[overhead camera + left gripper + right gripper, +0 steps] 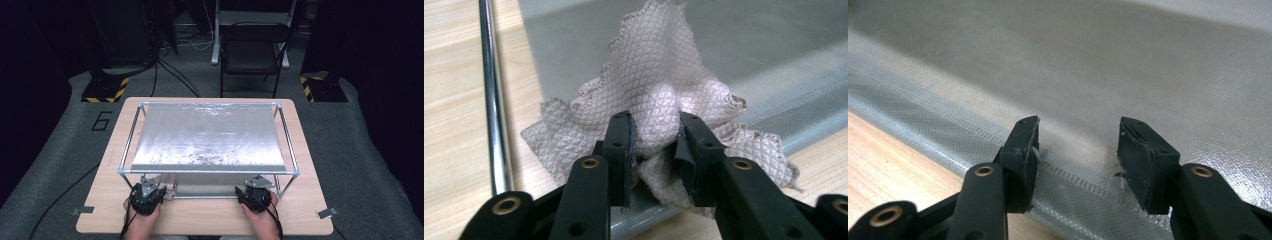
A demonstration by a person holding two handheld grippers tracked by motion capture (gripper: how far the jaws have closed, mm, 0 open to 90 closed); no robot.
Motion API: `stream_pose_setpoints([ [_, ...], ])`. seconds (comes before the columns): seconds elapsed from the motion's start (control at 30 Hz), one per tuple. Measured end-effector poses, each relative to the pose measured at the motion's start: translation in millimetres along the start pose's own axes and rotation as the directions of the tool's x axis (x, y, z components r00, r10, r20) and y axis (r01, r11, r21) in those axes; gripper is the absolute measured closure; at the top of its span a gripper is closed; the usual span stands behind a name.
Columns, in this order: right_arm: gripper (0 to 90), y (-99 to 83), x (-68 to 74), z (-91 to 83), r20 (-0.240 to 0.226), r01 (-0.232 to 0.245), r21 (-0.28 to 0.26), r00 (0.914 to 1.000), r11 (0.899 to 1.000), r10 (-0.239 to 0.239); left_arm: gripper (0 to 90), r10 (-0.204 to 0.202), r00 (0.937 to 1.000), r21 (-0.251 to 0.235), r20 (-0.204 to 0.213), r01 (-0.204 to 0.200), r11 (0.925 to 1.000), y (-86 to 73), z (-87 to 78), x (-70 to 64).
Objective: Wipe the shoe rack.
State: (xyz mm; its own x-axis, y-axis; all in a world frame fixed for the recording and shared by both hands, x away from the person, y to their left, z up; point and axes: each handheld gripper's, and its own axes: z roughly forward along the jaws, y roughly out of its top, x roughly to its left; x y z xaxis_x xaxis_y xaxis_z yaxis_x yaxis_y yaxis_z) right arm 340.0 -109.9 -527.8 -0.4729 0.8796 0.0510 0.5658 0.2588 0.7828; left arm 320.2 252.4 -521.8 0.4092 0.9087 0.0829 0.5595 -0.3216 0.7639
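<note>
surface [210,222]: light wood, carries the frame; the person's hands come in at its near edge.
frame [129,142]: metal tube rack, the landmark here. Holds the sheet up off the surface, which gives the grippers room to work under its near rail.
sheet [207,140]: silvery film stretched across the frame, with a second layer lying flat under it. Glossy, wrinkled toward the near rail, fine woven texture at the hem.
left gripper [148,194]: under the frame's near-left corner. Fingers [618,145] clamped on the cloth, bunching it; likely held that way as a wiping pad for the lower sheet.
right gripper [256,192]: under the frame's near-right corner. Fingers [1020,150] apart, empty, poised over the sheet hem; my read is it's set to pin the film down.
cloth [659,95]: at the frame's near-left corner, beside the upright tube, over the sheet edge. Pale, diamond-quilted, scalloped edges, crumpled into a peak.
</note>
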Motion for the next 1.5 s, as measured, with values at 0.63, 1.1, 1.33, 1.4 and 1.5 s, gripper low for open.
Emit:
stream_pose_setpoints([
  [0.63,51.0,0.0,0.7,0.1,0.003,-0.003,-0.001,1.0,1.0,0.003,72.4,-0.074,0.9968,-0.047,0.031,0.075,0.996,-0.4,-26.7,4.5],
  [1.1,51.0,0.4,-0.1,1.5,0.01,0.018,-0.007,0.9998,1.0,-0.018,72.4,-0.124,0.9918,-0.077,0.032,0.126,0.989,-13.5,-55.4,18.4],
  [1.33,51.0,0.6,0.0,1.0,0.011,0.013,-0.007,0.9999,1.0,-0.013,72.4,-0.125,0.9918,-0.08,0.025,0.127,0.9887,-15.9,-63.6,22.0],
  [1.4,51.0,0.6,0.0,1.0,0.011,0.012,-0.006,0.9999,1.0,-0.012,72.4,-0.126,0.9918,-0.081,0.025,0.127,0.9885,-16.7,-64.4,22.0],
  [1.5,51.0,0.6,-0.1,1.1,0.011,0.012,-0.007,0.9999,1.0,-0.012,72.6,-0.13,0.9913,-0.09,0.019,0.131,0.9873,-18.8,-66.3,22.7],
])
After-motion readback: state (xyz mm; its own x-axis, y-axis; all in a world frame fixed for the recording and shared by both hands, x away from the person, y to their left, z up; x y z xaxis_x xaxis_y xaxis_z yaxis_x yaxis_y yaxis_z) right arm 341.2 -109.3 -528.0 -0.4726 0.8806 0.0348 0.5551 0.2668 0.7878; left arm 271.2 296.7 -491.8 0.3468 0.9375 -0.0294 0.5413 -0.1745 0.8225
